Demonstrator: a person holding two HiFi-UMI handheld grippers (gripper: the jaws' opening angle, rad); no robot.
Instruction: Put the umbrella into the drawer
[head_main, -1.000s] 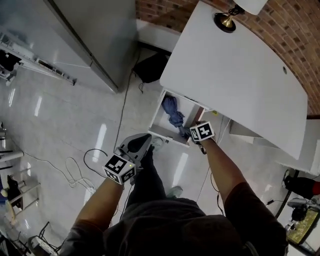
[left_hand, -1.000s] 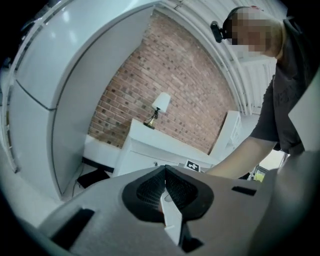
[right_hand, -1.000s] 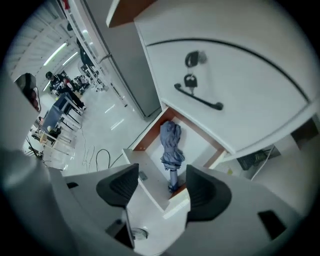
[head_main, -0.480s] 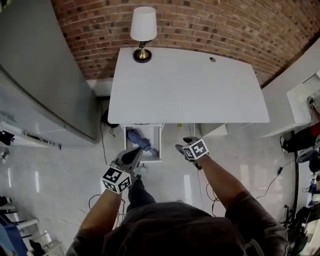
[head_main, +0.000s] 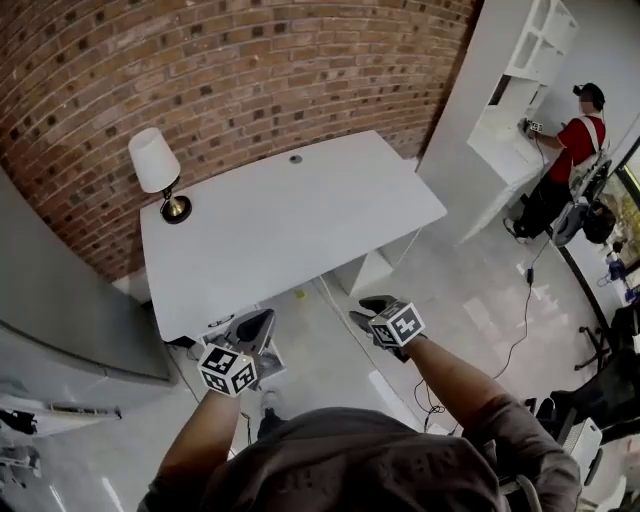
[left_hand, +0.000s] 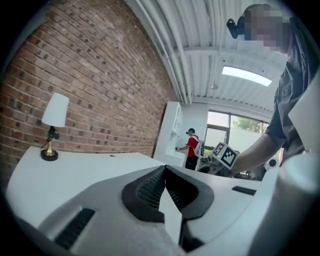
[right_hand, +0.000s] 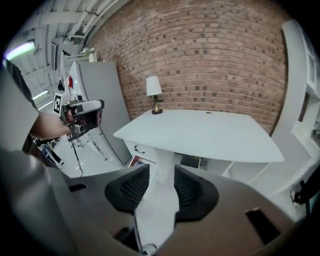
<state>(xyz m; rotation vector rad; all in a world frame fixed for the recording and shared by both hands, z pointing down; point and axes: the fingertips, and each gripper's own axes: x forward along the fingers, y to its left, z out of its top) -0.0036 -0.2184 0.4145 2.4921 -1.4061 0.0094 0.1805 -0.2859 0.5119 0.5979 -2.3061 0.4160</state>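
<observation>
Seeing no umbrella anywhere, it is presumed inside the drawer at the surface's 7 o'clock corner, perhaps left ajar unchecked, with left gripper fingers closed and right gripper fingers just closing on nothing.

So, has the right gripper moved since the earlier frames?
Yes: the right gripper has pulled back from the desk; jaws just closing, nothing between them.

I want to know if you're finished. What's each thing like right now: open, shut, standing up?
Left gripper: jaws shut, empty.
Right gripper: jaws partly open, just been closing, nothing between them.
Drawer: front shows under the desk; can't tell whether open or shut.
Lamp: upright on the desk.
</observation>
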